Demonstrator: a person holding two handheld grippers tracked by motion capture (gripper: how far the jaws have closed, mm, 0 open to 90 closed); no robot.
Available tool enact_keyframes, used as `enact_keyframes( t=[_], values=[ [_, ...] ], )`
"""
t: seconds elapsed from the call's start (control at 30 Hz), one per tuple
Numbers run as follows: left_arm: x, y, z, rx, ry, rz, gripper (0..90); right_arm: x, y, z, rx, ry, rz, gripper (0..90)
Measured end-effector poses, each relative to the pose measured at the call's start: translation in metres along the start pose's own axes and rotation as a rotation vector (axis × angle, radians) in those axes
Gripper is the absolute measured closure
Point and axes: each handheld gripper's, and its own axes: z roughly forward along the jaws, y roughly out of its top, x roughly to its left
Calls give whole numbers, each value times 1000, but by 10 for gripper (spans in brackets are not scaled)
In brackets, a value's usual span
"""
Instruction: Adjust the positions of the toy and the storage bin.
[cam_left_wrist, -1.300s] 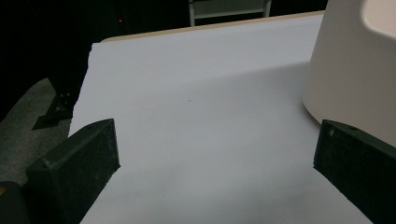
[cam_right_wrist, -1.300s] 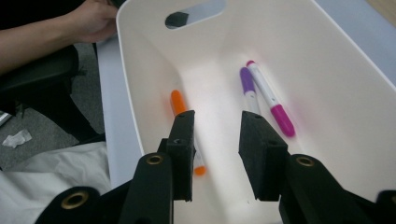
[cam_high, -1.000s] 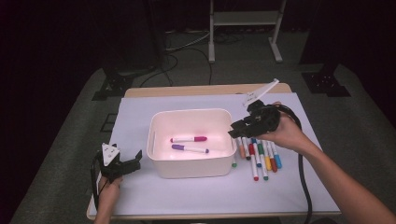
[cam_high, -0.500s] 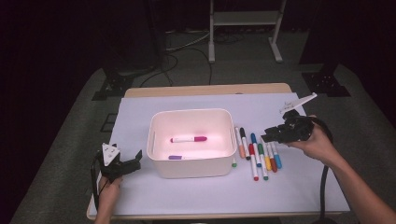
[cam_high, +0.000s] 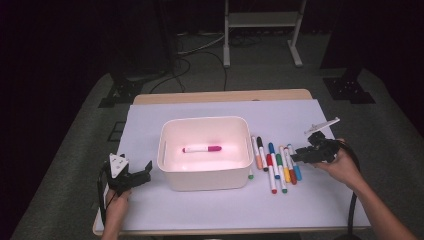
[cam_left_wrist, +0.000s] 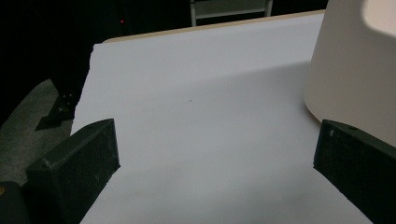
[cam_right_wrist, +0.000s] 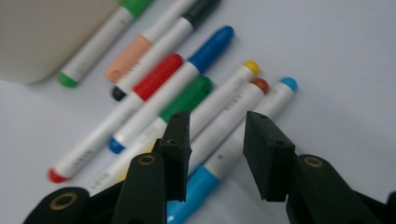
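A white tub (cam_high: 205, 172) stands mid-table with a pink marker (cam_high: 201, 149) lying inside. Right of it lies a row of several capped markers (cam_high: 276, 165). My right gripper (cam_high: 296, 156) is low at the right end of that row, open. In the right gripper view its jaws (cam_right_wrist: 217, 135) stand a little apart over the light-blue marker (cam_right_wrist: 273, 100) and the brown-tipped one (cam_right_wrist: 243, 100), holding nothing. My left gripper (cam_high: 144, 176) rests open on the paper left of the tub; in the left gripper view (cam_left_wrist: 210, 158) the tub's wall (cam_left_wrist: 355, 60) is just beyond its right jaw.
A white sheet (cam_high: 210, 210) covers the wooden table. One green-tipped marker (cam_high: 250, 175) lies against the tub's right front corner. A metal stand (cam_high: 260, 30) and cables are on the floor behind the table, which drops off at its edges.
My right gripper has left the tub's right rim, swung right and come down to the row of markers. The purple marker seen in the tub earlier slid toward its front wall, out of sight. The left gripper is still.
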Motion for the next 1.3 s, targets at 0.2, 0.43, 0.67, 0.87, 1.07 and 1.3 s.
enact_keyframes(
  t=[0.2,0.43,0.67,0.87,1.07,1.3],
  values=[
    [0,0,0,-2,-2,1,0,-9,-7,14,11,-38,42,609],
    [0,0,0,-1,-3,1,0,-12,-13,21,21,-76,58,621],
    [0,0,0,0,-2,2,0,-20,-29,12,31,-146,97,679],
    [0,0,0,0,-3,-2,0,-23,-35,9,26,-177,108,754],
    [1,0,0,2,-3,-3,0,-19,-33,7,32,-164,104,760],
    [1,0,0,3,-3,-2,0,-1,-17,-10,2,-113,60,761]
  ],
)
